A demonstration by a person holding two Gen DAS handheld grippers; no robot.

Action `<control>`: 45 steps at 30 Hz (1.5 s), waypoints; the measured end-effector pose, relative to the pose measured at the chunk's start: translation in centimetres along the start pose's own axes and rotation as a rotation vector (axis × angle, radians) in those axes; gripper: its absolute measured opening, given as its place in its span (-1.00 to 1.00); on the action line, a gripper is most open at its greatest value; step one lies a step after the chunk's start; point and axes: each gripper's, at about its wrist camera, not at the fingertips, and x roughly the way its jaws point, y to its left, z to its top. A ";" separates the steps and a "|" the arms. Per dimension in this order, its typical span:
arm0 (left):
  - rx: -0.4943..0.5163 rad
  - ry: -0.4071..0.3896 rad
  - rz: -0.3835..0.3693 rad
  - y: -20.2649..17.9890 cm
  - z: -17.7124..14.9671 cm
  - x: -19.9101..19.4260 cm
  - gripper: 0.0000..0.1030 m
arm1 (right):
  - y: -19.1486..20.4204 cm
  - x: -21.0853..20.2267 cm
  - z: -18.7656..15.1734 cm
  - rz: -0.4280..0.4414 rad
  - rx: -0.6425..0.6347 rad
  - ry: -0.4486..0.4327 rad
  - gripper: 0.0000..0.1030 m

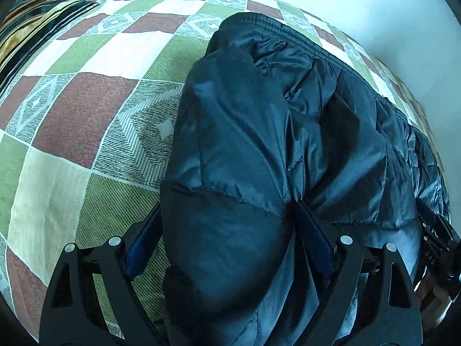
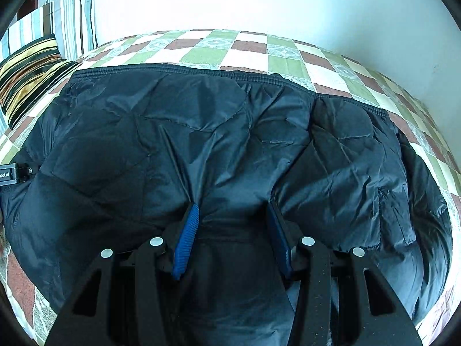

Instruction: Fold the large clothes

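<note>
Nearest my left camera, the left gripper (image 1: 227,225) stands spread wide, its blue pads on either side of a puffy fold of the dark quilted jacket (image 1: 259,144). That bulge fills the gap between the fingers. The left pad (image 1: 141,248) lies beside the fold against the bedspread (image 1: 86,115), and the right pad (image 1: 314,239) sits in a crease of the cloth. I cannot tell whether either pad presses on the fabric, so I read this gripper as open around the fold rather than pinching it.

On my right camera, the right gripper (image 2: 233,230) is about half spread, with jacket (image 2: 201,129) cloth bunched between its two pads. The left pad (image 2: 187,239) shows bright blue and ribbed, its tip tucked into a crease that runs away up the fabric. The right pad (image 2: 279,239) is darker and lies against a fold on the other side. It looks like a hold on the gathered cloth.

The jacket lies across a bed, on the checked bedspread (image 2: 288,57) of green, brown and cream squares, with its ribbed hem toward the far side. A striped cushion (image 2: 31,80) rests at the far left, just beside the jacket's far left corner. Behind the bed stands a pale wall (image 2: 259,5).
</note>
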 end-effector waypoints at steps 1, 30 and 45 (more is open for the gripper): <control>-0.010 0.006 -0.015 0.2 0.2 0.0 0.73 | 0.0 0.0 0.0 -0.002 -0.002 -0.001 -0.06; 0.066 -0.113 -0.148 -5.4 1.9 -6.5 -0.72 | 0.7 0.0 -0.1 -0.045 -0.014 -0.018 -0.06; 0.229 -0.208 -0.125 -17.6 1.5 -12.5 -0.73 | 0.3 -0.2 -0.2 -0.010 -0.014 -0.037 -0.05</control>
